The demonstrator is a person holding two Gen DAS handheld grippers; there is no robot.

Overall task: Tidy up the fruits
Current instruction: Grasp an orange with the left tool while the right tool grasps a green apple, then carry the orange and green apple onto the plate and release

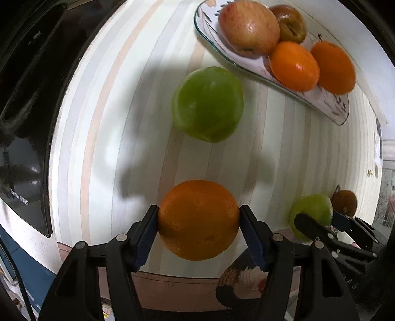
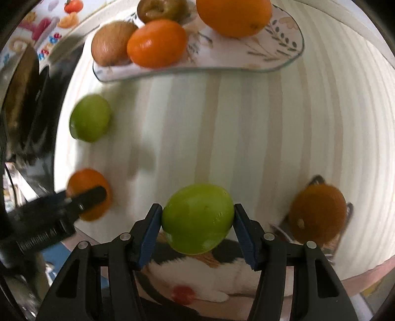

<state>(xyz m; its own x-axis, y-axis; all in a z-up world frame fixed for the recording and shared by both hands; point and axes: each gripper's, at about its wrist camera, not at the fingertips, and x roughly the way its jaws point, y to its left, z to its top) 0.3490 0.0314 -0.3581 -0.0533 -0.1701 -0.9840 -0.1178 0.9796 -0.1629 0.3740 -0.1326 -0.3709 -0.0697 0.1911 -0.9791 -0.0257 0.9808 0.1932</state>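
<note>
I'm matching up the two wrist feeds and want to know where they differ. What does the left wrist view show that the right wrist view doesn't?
Only the left wrist view shows the large red-yellow apple on the plate. Only the right wrist view shows the fuzzy brown kiwi at the plate's edge. Both show the floral glass plate, the left gripper clamping a round orange, and the right gripper clamping a green apple.

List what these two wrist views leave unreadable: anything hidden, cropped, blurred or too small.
- Left wrist view: small print on the black appliance is too small to read.
- Left wrist view: the right tongs cover the front of the small green fruit; the brown fruit behind is partly hidden.
- Right wrist view: the top edge crops the dark reddish fruit on the floral glass plate.
- Right wrist view: the left tongs are motion-blurred across the round orange.
</note>
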